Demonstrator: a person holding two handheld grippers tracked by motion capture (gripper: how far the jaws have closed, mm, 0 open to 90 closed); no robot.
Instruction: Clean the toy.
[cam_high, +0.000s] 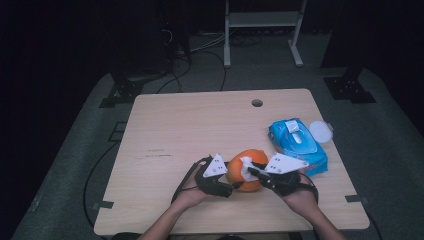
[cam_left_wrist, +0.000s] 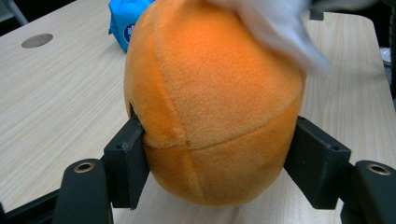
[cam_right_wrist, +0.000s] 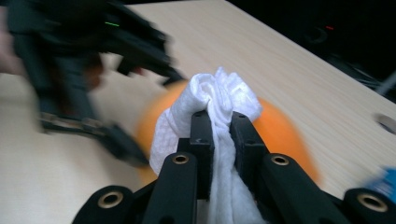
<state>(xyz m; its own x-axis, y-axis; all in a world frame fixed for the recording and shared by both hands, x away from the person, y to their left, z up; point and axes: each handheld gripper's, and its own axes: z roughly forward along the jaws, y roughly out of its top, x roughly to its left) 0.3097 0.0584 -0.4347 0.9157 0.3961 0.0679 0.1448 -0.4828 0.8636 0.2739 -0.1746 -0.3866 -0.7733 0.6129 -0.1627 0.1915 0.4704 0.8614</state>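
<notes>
Blue wipes pack, lid open, lies beside orange plush ball.

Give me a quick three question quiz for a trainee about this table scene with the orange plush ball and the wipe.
1. True or false: the left gripper has its jaws pressed on both sides of the orange plush ball.
2. What does the right gripper hold? A) a bottle cap B) a white wipe C) a pen
3. In the high view, what lies on the table to the right of the ball?

Key
1. True.
2. B; the wipe is pinched between its jaws and rests on the ball.
3. A blue wipes pack, with a round white lid beside it.
</notes>
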